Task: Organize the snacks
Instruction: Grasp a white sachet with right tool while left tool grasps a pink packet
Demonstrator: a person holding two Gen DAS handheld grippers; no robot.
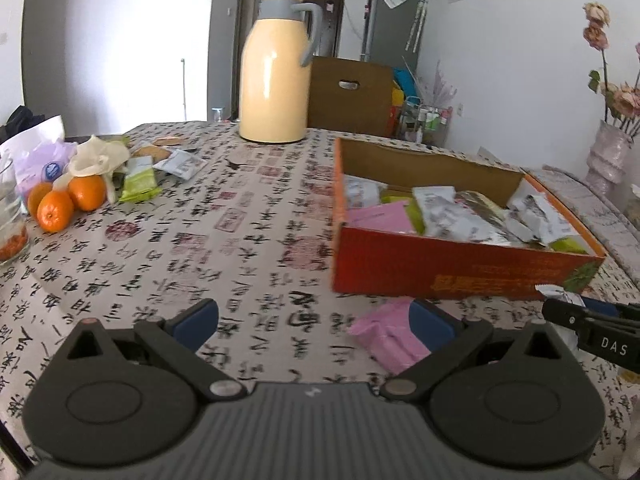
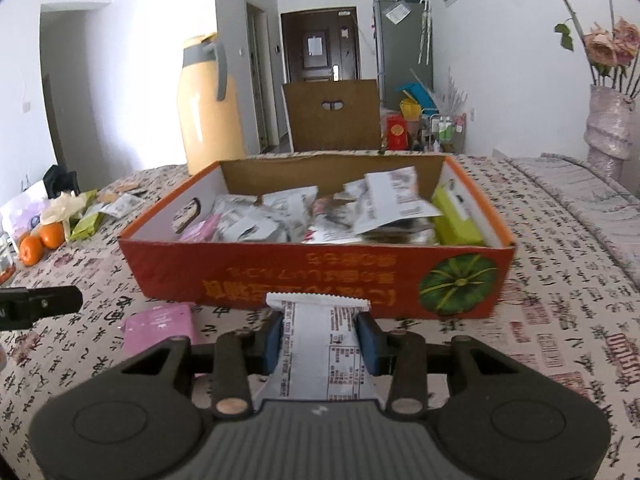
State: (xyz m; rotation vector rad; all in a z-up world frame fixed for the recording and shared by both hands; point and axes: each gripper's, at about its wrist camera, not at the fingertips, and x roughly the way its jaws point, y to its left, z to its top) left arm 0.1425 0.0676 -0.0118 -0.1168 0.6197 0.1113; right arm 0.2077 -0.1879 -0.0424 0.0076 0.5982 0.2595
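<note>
"DAS" lettering on right tool (image 1: 576, 312); packet (image 2: 320, 344) print illegible.

"DAS" stands in white on the right gripper (image 1: 592, 320) arm.

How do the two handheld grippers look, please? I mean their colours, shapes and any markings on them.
Both look alike. The left gripper and the right gripper each have a dark grey ribbed body, two round black housings, black linkage arms with metal pivot pins, and blue pads on the fingers. A small white mark sits on each body. White letters "DAS" show on the right gripper's side in the left wrist view. No cables, hands or sleeves are visible.
</note>
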